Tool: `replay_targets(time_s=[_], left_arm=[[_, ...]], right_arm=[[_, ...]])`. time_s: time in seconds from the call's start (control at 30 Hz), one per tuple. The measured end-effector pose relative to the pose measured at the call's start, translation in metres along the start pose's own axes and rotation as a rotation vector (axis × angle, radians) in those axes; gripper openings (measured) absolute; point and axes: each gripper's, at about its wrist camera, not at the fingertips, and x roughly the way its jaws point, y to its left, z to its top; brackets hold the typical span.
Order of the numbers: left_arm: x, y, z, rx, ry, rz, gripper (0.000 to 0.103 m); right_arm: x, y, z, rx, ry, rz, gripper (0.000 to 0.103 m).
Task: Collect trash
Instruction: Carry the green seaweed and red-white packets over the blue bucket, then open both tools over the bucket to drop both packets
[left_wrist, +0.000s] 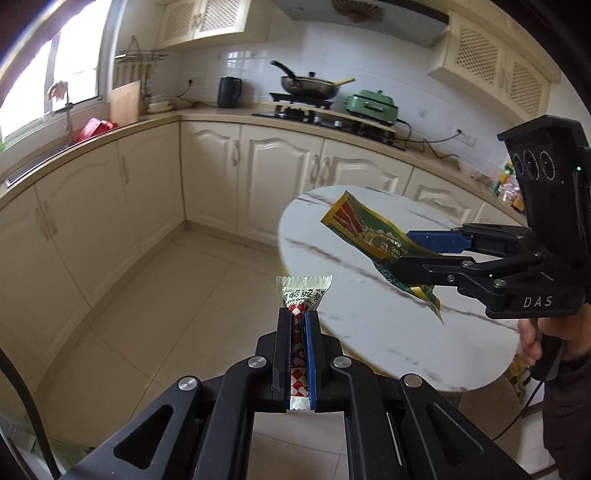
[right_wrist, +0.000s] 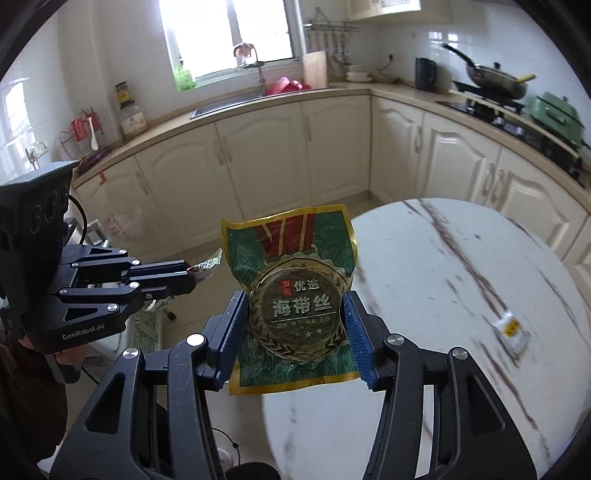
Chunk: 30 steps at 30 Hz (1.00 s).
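Observation:
My left gripper (left_wrist: 299, 314) is shut on a thin wrapper (left_wrist: 303, 291) with a red-and-white check pattern and a pale crimped end, held in the air over the floor beside the round marble table (left_wrist: 369, 332). In the right wrist view that gripper (right_wrist: 192, 275) hangs at the left with the wrapper's end (right_wrist: 207, 266) sticking out. My right gripper (right_wrist: 295, 306) is shut on a green and gold snack bag (right_wrist: 291, 266) by its two side edges, held upright off the table's (right_wrist: 443, 295) left edge. The left wrist view shows the bag (left_wrist: 365, 236) edge-on in the right gripper (left_wrist: 400, 249).
A small white and yellow packet (right_wrist: 511, 330) lies on the marble table at the right. Cream cabinets (left_wrist: 147, 192) run around the corner, with a kettle (left_wrist: 229, 92), a wok on the stove (left_wrist: 310, 86) and a green cooker (left_wrist: 373, 107) on the counter. Tiled floor (left_wrist: 166, 314) lies below.

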Motion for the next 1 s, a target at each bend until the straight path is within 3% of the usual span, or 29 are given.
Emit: replay_targets(time_s=[0.17, 0.37, 0.7, 1.0], left_arm=[[-0.026, 0.069, -0.053, -0.129, 0.039, 0.077, 0.003], [-0.006, 0.145, -0.117, -0.271, 0.163, 0.118, 0.003], [0.066, 0.214, -0.202, -0.403, 0.394, 0.126, 0.003], [0.118, 0.249, -0.214, -0.472, 0.483, 0.133, 0.008]], right_arm=[[0.081, 0.070, 0.014, -0.027, 0.058, 0.103, 0.050], [0.207, 0.121, 0.003, -0.018, 0.194, 0.168, 0.050], [0.371, 0.123, -0.074, 0.067, 0.437, 0.174, 0.051], [0.440, 0.109, -0.109, 0.128, 0.548, 0.188, 0.061]])
